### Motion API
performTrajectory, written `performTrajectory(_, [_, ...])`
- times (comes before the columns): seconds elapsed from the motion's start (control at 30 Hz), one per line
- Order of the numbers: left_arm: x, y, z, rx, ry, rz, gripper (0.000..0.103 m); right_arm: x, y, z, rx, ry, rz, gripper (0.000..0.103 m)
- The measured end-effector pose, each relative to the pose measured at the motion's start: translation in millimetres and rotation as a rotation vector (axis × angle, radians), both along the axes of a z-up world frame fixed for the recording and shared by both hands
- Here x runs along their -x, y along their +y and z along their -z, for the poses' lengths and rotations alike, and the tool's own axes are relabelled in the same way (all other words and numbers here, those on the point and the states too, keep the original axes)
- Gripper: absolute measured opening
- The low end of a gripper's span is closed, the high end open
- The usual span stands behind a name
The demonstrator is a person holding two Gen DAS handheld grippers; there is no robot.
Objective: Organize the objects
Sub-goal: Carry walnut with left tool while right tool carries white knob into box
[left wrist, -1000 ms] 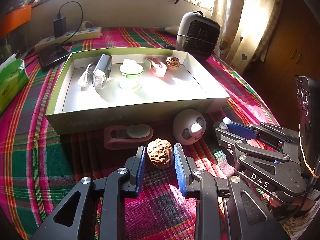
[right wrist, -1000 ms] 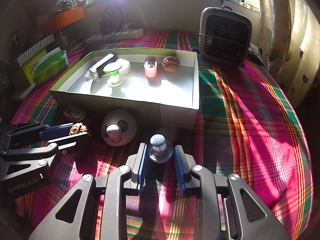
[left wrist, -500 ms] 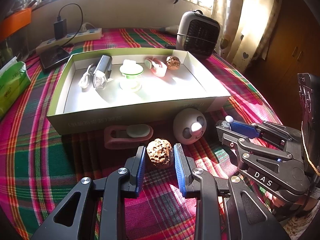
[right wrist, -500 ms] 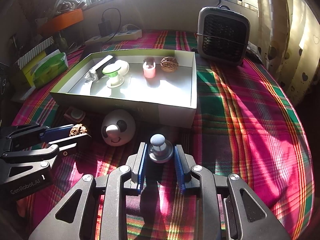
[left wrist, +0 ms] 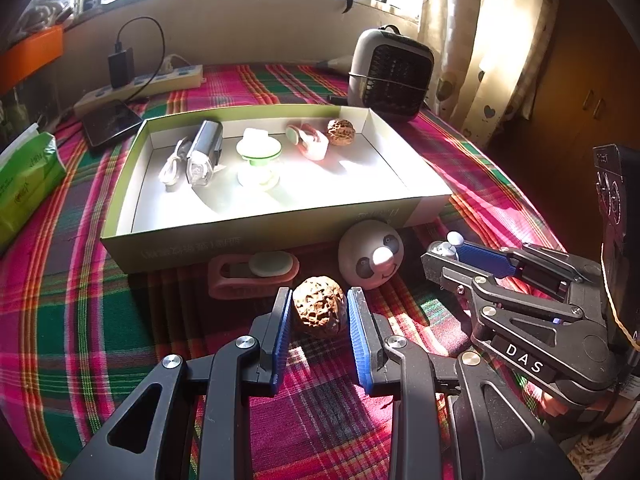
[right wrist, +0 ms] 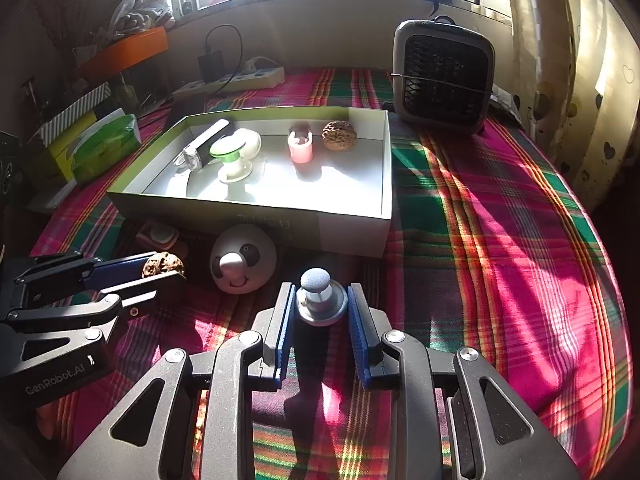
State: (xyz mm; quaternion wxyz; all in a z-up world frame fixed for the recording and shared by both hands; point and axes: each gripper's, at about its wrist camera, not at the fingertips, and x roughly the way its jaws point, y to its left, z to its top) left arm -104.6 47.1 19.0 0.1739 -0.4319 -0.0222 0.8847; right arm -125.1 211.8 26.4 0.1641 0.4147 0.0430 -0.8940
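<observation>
Left wrist view: left gripper (left wrist: 320, 312) sits low over the plaid cloth (left wrist: 80, 320), fingers level and aimed at the box (left wrist: 256, 240). Its jaws stand narrow around a walnut (left wrist: 319, 311); both pads appear to touch the shell, so the walnut is judged held. The walnut lies on or just above the cloth, in front of the box, near a pink clip (left wrist: 252, 276) and a panda ball (left wrist: 371, 254). A second walnut (left wrist: 341, 131) already lies in the box.
Risk: the shell is round and hard. A loose or off-centre pinch could let it roll out during the lift. A low carry could strike the box wall.

Right wrist view: right gripper (right wrist: 321, 304) is also low and level, pointed at the box corner. Its jaws stand narrow about a grey knob (right wrist: 320, 298). Contact on both pads cannot be confirmed; a thin gap may remain. The knob stands upright on the cloth, just in front of the box, right of the panda ball.
Risk: the knob has a wide base and thin neck. A grip on the base rim could tip it. The two grippers are near each other; a joint move toward the box could cause a clash.
</observation>
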Motion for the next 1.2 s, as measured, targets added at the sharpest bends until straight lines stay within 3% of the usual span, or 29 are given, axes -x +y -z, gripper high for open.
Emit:
performTrajectory(0.6, [7.0,-0.6,-31.2,-0.009,0.07,-0.002,0.025,4.8,1.7,-28.7,0.048,0.067,-0.006,0.027])
performTrajectory(1.03, [41.0,8.8,-35.6,0.007,0.081,0.009,0.025,47.6,-2.9,-42.3,0.037,0.094,-0.026,0.027])
performTrajectory(1.2, [55.8,14.0,-32.0,0.007,0.08,0.014,0.025,70.6,-5.6,-37.0,0.03,0.066,-0.044,0.027])
